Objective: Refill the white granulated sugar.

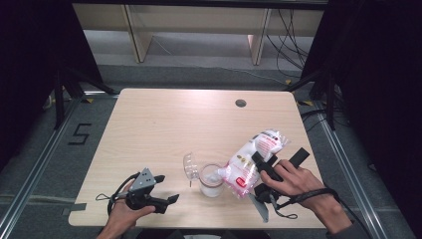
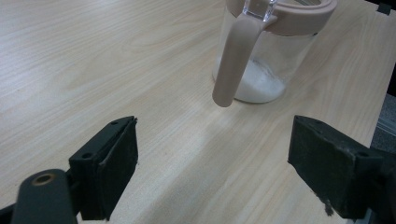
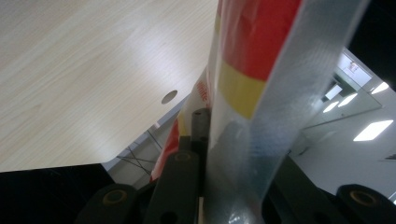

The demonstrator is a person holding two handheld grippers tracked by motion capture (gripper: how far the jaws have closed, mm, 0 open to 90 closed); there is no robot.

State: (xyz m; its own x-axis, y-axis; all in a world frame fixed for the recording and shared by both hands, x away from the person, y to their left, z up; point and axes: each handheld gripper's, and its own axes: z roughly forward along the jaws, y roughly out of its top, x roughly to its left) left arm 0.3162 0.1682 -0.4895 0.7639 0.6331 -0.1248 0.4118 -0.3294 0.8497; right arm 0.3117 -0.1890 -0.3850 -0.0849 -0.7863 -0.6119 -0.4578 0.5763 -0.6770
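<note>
Partly hidden by the right hand-held gripper (image 1: 266, 167), which clamps it, the crinkled plastic bag (image 1: 251, 159) tilts over a clear glass jar (image 1: 211, 180). White powder covers the jar bottom; its beige handle is cut off above. Left hand-held gripper (image 1: 166, 191) rests released on the wood-grain counter (image 1: 164, 124).

You see a white bag (image 1: 251, 162) printed red and yellow, a clear jar (image 2: 261, 60) with beige rim, on pale woodgrain table (image 1: 164, 124).

Black fingers (image 2: 109, 170), grey triangular plate (image 1: 144, 178), trailing cables.
</note>
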